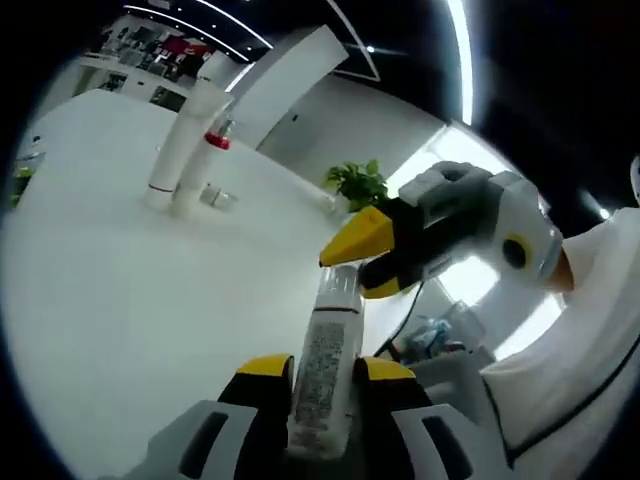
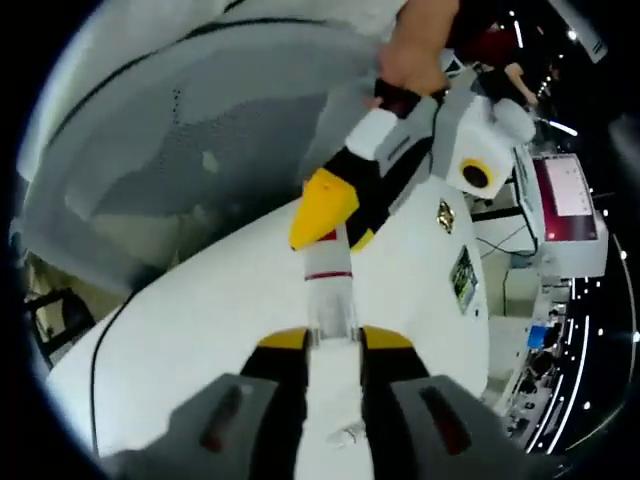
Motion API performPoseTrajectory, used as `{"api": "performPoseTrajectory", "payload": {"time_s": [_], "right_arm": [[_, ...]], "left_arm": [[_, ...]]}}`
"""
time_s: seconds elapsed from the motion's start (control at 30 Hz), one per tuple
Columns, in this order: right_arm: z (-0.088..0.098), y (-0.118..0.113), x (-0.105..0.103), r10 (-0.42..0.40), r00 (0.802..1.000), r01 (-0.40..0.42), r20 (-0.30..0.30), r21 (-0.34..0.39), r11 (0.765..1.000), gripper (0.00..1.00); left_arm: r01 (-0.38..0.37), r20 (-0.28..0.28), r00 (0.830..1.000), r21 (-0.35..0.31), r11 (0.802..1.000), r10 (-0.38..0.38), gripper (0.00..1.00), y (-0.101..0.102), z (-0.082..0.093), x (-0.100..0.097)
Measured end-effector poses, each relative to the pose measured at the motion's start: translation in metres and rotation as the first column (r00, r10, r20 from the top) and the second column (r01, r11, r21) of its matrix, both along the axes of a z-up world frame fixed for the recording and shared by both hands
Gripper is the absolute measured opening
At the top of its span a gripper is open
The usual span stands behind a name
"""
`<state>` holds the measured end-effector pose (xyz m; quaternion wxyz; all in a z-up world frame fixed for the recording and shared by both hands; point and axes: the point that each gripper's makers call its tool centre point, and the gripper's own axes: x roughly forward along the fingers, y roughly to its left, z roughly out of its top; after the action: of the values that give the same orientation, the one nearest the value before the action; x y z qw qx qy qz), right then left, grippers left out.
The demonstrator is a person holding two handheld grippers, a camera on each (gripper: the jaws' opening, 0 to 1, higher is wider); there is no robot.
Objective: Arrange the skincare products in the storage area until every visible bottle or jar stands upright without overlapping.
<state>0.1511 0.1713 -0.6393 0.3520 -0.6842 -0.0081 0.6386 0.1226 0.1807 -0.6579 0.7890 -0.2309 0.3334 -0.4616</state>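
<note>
White plastic bottle with a printed grey label (image 1: 325,385) sits pinched between the jaws of the left gripper (image 1: 325,372), lifted above the white tabletop (image 1: 120,300). In the left gripper view the right gripper (image 1: 357,268) meets the bottle's cap end with its yellow jaws, though whether they bite on it I cannot tell. In the right gripper view its jaws (image 2: 330,345) pinch a clear-necked white bottle with a red band (image 2: 328,300), likely the same one. Two grips on one bottle could twist it loose if the hands pull apart unevenly. Far left on the tabletop stand two tall white tubes (image 1: 185,150) and a small clear jar (image 1: 217,197), close together; a careless set-down there would topple them. Nearer, bare tabletop offers open room, and its far edge lies near a green plant (image 1: 357,182).
</note>
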Motion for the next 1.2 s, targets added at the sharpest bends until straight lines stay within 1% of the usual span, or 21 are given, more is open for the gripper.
{"api": "performPoseTrajectory", "payload": {"time_s": [0.07, 0.1, 0.17, 0.23, 0.33, 0.47, 0.53, 0.63, 0.7, 0.73, 0.83, 0.87, 0.9, 0.93, 0.97, 1.0, 1.07, 1.1, 1.13, 1.17, 1.2], "right_arm": [[-0.001, 0.001, 0.000, 0.001, 1.000, -0.001, 0.001, 0.001, 1.000, 0.19], [-0.004, 0.000, 0.002, 0.007, 1.000, -0.007, 0.013, -0.003, 1.000, 0.19], [-0.005, -0.001, 0.003, 0.020, 1.000, -0.020, 0.023, -0.006, 1.000, 0.19], [-0.006, 0.001, 0.005, 0.014, 1.000, -0.014, 0.021, 0.005, 1.000, 0.19], [-0.008, 0.004, 0.008, 0.001, 1.000, -0.002, 0.027, 0.019, 1.000, 0.20], [-0.014, 0.006, 0.013, -0.044, 0.999, 0.044, 0.026, 0.019, 0.999, 0.23], [-0.015, 0.006, 0.015, -0.072, 0.997, 0.072, 0.010, 0.041, 0.997, 0.25], [-0.015, 0.005, 0.018, -0.130, 0.991, 0.131, -0.019, 0.065, 0.989, 0.33], [-0.018, 0.000, 0.022, -0.197, 0.979, 0.201, -0.054, 0.074, 0.977, 0.38], [-0.021, -0.004, 0.025, -0.268, 0.958, 0.276, -0.097, 0.079, 0.958, 0.40], [-0.023, -0.007, 0.029, -0.398, 0.898, 0.422, -0.189, 0.108, 0.900, 0.41], [-0.025, -0.008, 0.025, -0.504, 0.801, 0.558, -0.324, 0.099, 0.824, 0.42], [-0.026, -0.008, 0.024, -0.525, 0.772, 0.590, -0.359, 0.094, 0.802, 0.43], [-0.026, -0.007, 0.024, -0.583, 0.654, 0.695, -0.482, 0.078, 0.715, 0.46], [-0.026, -0.006, 0.022, -0.603, 0.590, 0.738, -0.537, 0.057, 0.672, 0.49], [-0.026, -0.004, 0.019, -0.613, 0.517, 0.778, -0.597, 0.029, 0.627, 0.52], [-0.024, 0.003, 0.008, -0.591, 0.275, 0.855, -0.759, -0.088, 0.510, 0.55], [-0.021, 0.006, 0.006, -0.568, 0.197, 0.871, -0.799, -0.123, 0.476, 0.55], [-0.018, 0.010, 0.003, -0.524, 0.086, 0.883, -0.847, -0.179, 0.435, 0.56], [-0.014, 0.015, 0.003, -0.478, 0.012, 0.893, -0.878, -0.205, 0.400, 0.58], [-0.008, 0.020, 0.003, -0.404, -0.109, 0.897, -0.908, -0.265, 0.355, 0.62]], "left_arm": [[0.016, 0.004, 1.000, -0.001, 1.000, -0.016, 0.24, -0.001, 0.001, -0.002], [0.028, 0.029, 0.999, 0.015, 1.000, -0.028, 0.23, -0.003, 0.003, -0.003], [0.023, 0.038, 0.999, 0.010, 1.000, -0.024, 0.23, -0.003, 0.004, -0.004], [0.016, 0.066, 0.998, 0.034, 0.999, -0.018, 0.22, 0.000, 0.001, 0.000], [0.001, 0.071, 0.997, 0.044, 0.999, -0.004, 0.22, 0.004, 0.001, 0.002], [-0.013, 0.070, 0.998, 0.057, 0.998, 0.009, 0.22, 0.008, 0.000, 0.004], [-0.022, 0.061, 0.998, 0.047, 0.999, 0.019, 0.22, 0.010, 0.000, 0.005], [-0.033, 0.061, 0.998, 0.048, 0.998, 0.030, 0.22, 0.012, 0.001, 0.007], [-0.051, 0.055, 0.997, 0.043, 0.998, 0.049, 0.22, 0.015, 0.001, 0.010], [-0.067, 0.063, 0.996, 0.048, 0.997, 0.063, 0.22, 0.017, 0.001, 0.012], [-0.107, 0.068, 0.992, 0.044, 0.993, 0.104, 0.22, 0.023, 0.003, 0.019], [-0.143, 0.094, 0.986, 0.073, 0.987, 0.136, 0.22, 0.029, 0.001, 0.024], [-0.144, 0.094, 0.986, 0.072, 0.987, 0.137, 0.22, 0.030, 0.002, 0.024], [-0.174, 0.119, 0.979, 0.092, 0.980, 0.163, 0.22, 0.035, 0.002, 0.030], [-0.187, 0.132, 0.976, 0.105, 0.977, 0.173, 0.22, 0.037, 0.002, 0.032], [-0.197, 0.136, 0.974, 0.115, 0.974, 0.181, 0.22, 0.039, 0.001, 0.033], [-0.239, 0.160, 0.963, 0.141, 0.961, 0.216, 0.22, 0.047, 0.001, 0.039], [-0.248, 0.171, 0.960, 0.148, 0.957, 0.222, 0.22, 0.049, 0.001, 0.040], [-0.259, 0.181, 0.956, 0.158, 0.953, 0.230, 0.22, 0.051, 0.001, 0.041], [-0.267, 0.188, 0.954, 0.167, 0.949, 0.235, 0.22, 0.053, 0.002, 0.042], [-0.270, 0.192, 0.952, 0.170, 0.948, 0.237, 0.22, 0.053, 0.002, 0.042]]}}
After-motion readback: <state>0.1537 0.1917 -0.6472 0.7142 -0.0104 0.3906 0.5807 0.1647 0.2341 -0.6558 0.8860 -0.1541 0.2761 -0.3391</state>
